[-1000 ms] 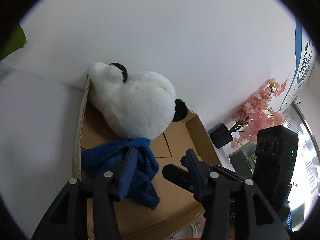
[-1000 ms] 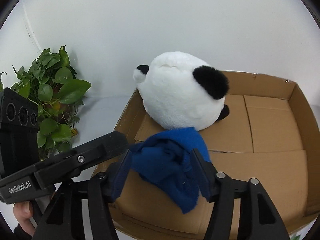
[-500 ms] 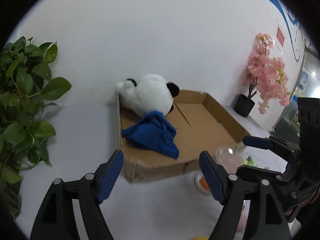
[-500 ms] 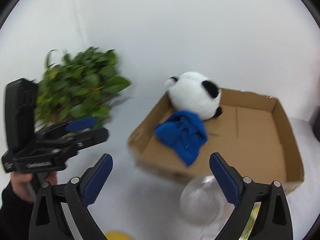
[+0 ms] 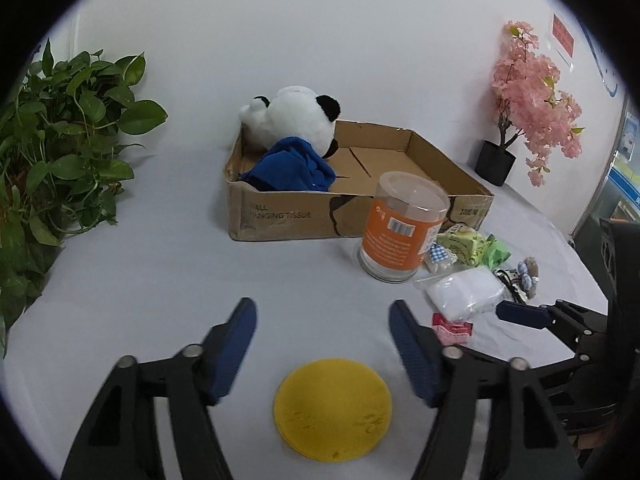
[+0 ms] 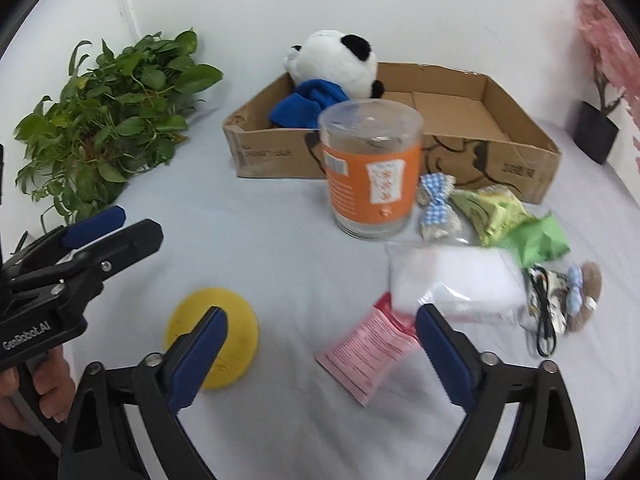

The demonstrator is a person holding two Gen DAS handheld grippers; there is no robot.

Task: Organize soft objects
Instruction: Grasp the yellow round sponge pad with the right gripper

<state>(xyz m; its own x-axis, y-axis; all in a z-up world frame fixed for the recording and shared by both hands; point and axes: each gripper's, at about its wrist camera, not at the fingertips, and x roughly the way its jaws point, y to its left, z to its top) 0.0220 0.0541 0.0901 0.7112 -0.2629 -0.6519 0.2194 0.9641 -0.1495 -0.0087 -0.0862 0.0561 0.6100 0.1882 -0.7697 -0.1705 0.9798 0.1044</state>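
plain white wall point(image 5: 320, 40), white-covered table point(image 5: 160, 280), leafy green plant point(image 5: 60, 140) left, pink blossom tree point(image 5: 528, 92) right

A white table point(image 5: 152, 280) carries everything. Seen from the left gripper's camera, a yellow round pad point(image 5: 333, 409) lies flat on the table, just below the gap between the jaws. Ahead of the jaws a cardboard box point(image 5: 280, 216) stands on the table, and a clear jar with an orange label point(image 5: 400, 232) stands upright in front of it. Beyond the right jaw lie a white packet in clear plastic point(image 5: 464, 292), a pink packet point(image 5: 452, 328) and green packets point(image 5: 472, 246). A leafy plant point(image 5: 52, 152) is far off the left jaw, and a pink blossom tree in a black pot point(image 5: 496, 160) stands far right.
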